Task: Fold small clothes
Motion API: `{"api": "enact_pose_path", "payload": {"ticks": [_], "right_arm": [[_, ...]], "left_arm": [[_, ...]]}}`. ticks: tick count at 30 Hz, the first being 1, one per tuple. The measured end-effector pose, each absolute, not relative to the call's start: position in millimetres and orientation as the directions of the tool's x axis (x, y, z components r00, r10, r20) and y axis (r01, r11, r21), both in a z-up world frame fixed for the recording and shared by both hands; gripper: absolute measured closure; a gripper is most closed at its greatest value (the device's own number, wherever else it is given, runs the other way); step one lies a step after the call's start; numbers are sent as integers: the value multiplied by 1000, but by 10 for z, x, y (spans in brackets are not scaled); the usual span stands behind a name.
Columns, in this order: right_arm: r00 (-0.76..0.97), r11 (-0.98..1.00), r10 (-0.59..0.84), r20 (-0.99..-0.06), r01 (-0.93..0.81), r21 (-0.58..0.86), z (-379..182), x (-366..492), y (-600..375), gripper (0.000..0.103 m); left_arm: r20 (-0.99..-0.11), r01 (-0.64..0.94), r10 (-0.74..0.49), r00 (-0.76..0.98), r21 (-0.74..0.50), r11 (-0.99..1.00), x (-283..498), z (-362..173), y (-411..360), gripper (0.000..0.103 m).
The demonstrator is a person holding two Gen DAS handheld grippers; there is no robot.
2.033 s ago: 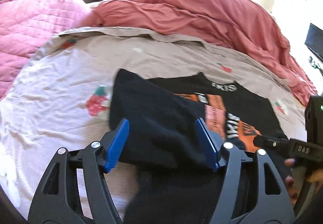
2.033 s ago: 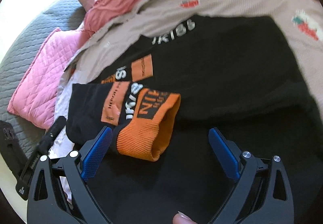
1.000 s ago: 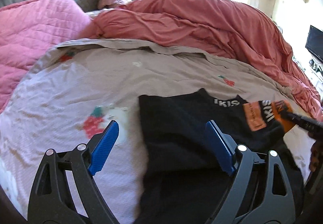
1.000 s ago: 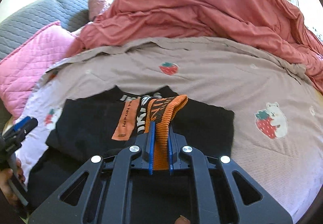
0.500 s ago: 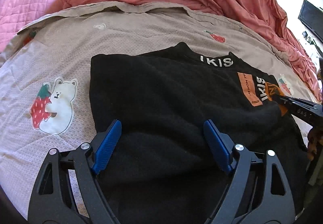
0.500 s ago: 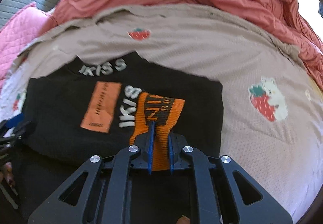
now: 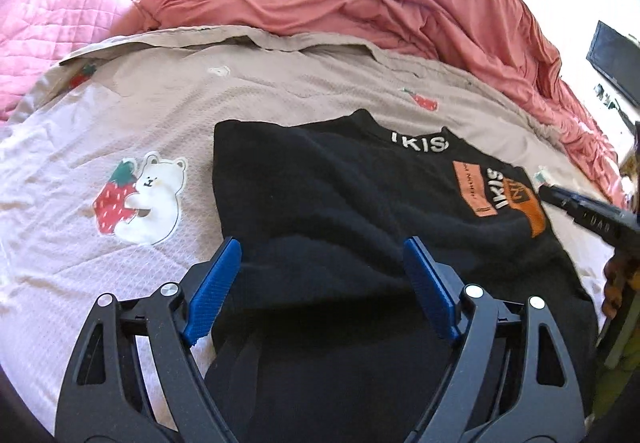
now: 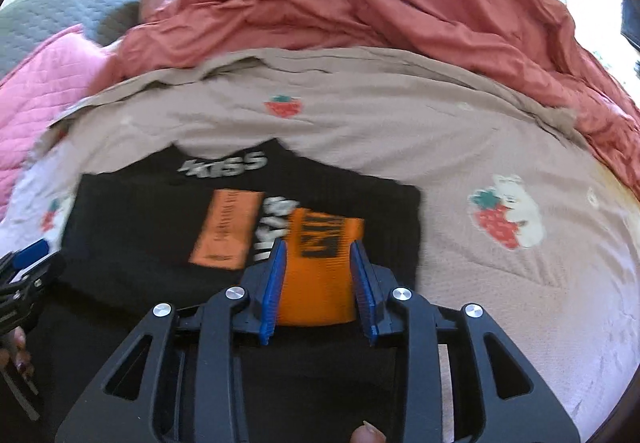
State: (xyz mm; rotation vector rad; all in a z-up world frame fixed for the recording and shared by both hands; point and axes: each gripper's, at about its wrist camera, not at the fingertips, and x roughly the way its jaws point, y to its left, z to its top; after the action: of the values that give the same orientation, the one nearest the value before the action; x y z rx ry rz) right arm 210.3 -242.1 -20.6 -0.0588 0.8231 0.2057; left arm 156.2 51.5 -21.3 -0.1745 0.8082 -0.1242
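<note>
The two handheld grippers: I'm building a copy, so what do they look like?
Both the left gripper and the right gripper have matte black linkage arms with open triangular cutouts and round silver pivot screws. Each finger carries a flat, ribbed blue pad. Pale lettering marks the right gripper's side; it is too small to read.

Your left black plastic claw (image 7: 322, 291) has triangular cut-outs in its arms, round silver screws at the joints and ridged blue pads (image 7: 214, 285) on the fingers. Your right black plastic claw (image 8: 318, 285) matches it, with the same screws and ridged blue pads (image 8: 272, 287).
</note>
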Motion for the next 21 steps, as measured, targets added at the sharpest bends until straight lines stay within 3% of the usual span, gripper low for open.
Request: {"api": "enact_pose_path", "payload": {"ticks": [10, 21], "right_arm": [[590, 957, 193, -784, -290, 18, -404, 2089, -2085, 69], [577, 960, 195, -794, -276, 35, -568, 2077, -2116, 68]], "left_arm": [[-643, 108, -119, 757, -58, 993, 1494, -75, 307, 27], [-761, 109, -161, 629, -119, 987, 1700, -436, 298, 27]]}}
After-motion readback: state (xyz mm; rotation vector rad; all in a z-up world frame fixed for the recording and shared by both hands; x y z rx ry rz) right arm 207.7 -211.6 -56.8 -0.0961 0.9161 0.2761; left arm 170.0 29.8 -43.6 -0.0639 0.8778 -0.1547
